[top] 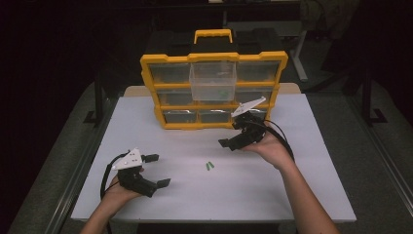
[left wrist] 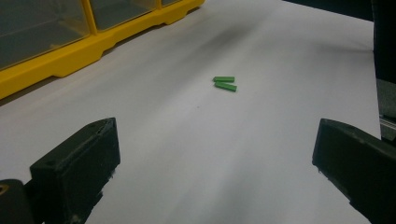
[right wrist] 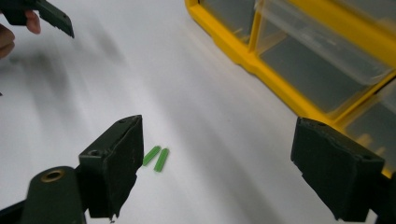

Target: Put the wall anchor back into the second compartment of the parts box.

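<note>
No brand, label or lettering could be read anywhere on the yellow organizer or on the tools. The organizer stood upright at the far edge of the white table, its yellow handle on top, and one clear drawer jutted out of its middle with something small and green inside. Two small green pegs lay side by side, touching or nearly so, on the bare tabletop between the two hands, well clear of the organizer. The left gripper rested low near the front left of the table, its jaws spread wide with nothing between them. The right gripper hung above the table just in front of the organizer's lower drawers, jaws likewise wide apart and empty, angled down toward the pegs. Nothing stood between either tool and the pegs. From the left gripper view the pegs lay ahead on open white surface with the organizer's base off to one side. The right gripper view looked down on them more closely, the pegs just beside one of its own jaws, and it also caught a jaw tip and fingertips of the other hand, along with the drawer fronts at close range.
</note>
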